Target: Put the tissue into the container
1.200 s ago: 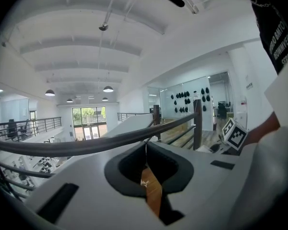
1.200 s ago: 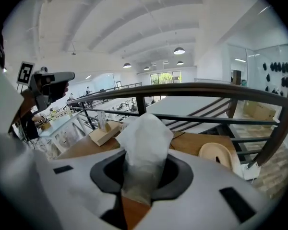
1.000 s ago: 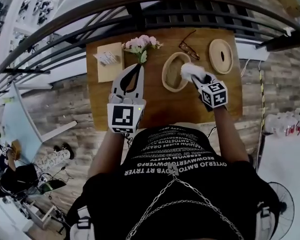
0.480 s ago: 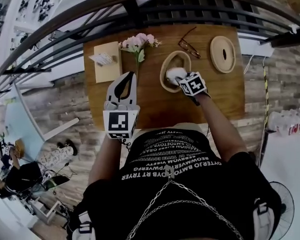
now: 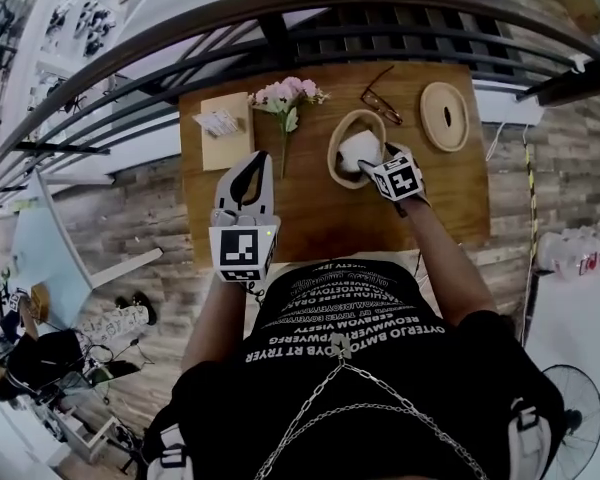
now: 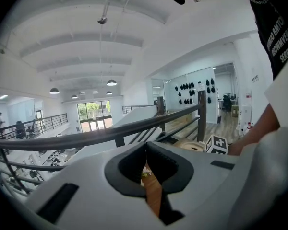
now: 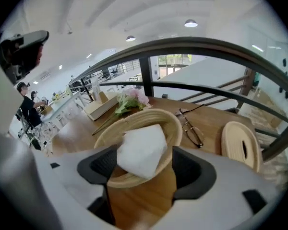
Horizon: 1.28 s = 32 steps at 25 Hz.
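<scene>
From where I stand the job looks all but finished: the white tissue [image 5: 357, 149] sits inside the oval woven container [image 5: 336, 164] in the middle of the bench [image 5: 310, 218], a crumpled corner of it rising above the near rim. In the right gripper view the tissue [image 7: 141, 148] seems to rest on the container [image 7: 116, 180] alone, though I cannot tell how deep it lies. The right claw [image 5: 366, 162] hangs just over that near rim with its jaws spread wide; they have just been opening, and the tissue stands between them with neither pad pressing on it, so I take it as let go. What is left, I'd say, is only to draw that claw clear without catching the raised corner. The left claw [image 5: 250, 169] hovers over bare wood well to the side, and its own view shows its jaws together with nothing between them. The slotted lid [image 5: 444, 115], a pair of glasses [image 5: 380, 99] and some flowers [image 5: 286, 95] lie apart on the bench.
</scene>
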Each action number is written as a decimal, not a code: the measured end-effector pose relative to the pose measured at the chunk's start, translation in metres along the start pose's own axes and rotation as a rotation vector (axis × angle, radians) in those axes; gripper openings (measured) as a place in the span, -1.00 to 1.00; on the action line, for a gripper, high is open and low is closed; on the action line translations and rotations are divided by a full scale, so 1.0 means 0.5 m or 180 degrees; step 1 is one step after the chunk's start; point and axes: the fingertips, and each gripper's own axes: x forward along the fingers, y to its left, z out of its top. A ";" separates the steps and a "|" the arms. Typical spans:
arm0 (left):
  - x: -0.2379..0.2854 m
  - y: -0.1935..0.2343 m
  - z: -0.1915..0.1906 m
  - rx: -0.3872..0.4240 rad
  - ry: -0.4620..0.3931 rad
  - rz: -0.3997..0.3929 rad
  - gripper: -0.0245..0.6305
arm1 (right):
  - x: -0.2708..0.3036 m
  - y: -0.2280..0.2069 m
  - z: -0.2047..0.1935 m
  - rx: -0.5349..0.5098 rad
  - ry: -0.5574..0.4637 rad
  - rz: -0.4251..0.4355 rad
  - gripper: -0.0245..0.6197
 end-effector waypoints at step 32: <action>-0.234 0.023 0.070 0.0138 -0.0751 -0.0345 -0.84 | -0.713 0.215 0.179 -0.0179 -0.2405 -0.1414 -0.88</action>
